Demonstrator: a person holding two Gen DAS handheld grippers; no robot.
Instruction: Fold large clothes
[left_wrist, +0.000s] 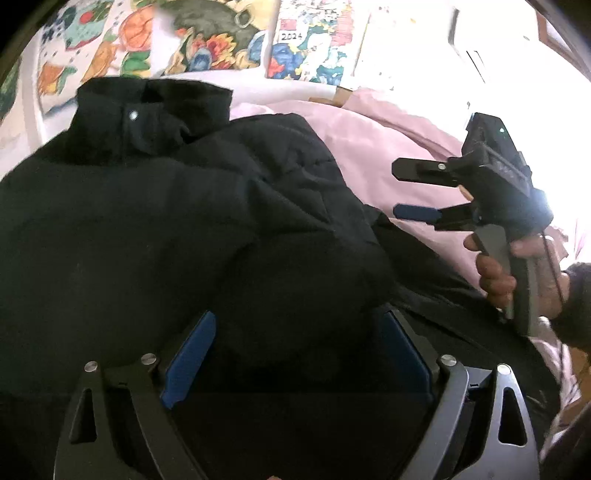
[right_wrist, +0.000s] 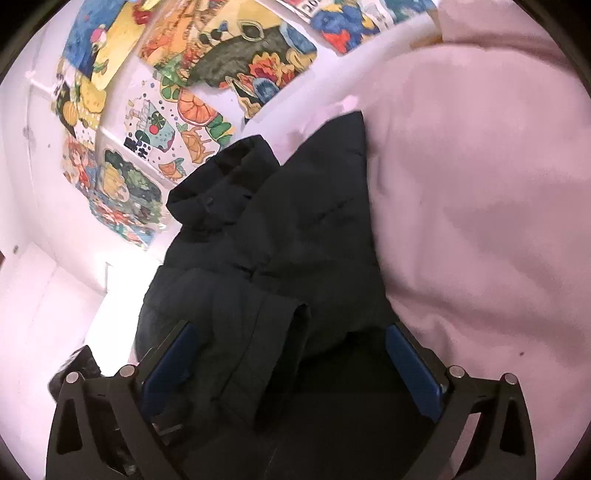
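Observation:
A black puffer jacket (left_wrist: 177, 229) lies on a pink bedsheet (left_wrist: 369, 136), its stand-up collar (left_wrist: 155, 110) with a snap at the far end. My left gripper (left_wrist: 299, 332) is open, its blue pads (left_wrist: 192, 354) spread wide just above the jacket's near bulge. My right gripper (left_wrist: 397, 192) shows in the left wrist view, held in a hand to the right of the jacket, open and empty above the sheet. In the right wrist view the jacket (right_wrist: 288, 236) lies ahead with a sleeve cuff (right_wrist: 280, 332) between the open right gripper's (right_wrist: 291, 354) pads.
Colourful drawings (left_wrist: 207, 40) hang on the white wall behind the bed, also in the right wrist view (right_wrist: 221, 62). The pink sheet (right_wrist: 480, 221) stretches to the right of the jacket. Bright light washes out the far right (left_wrist: 517, 74).

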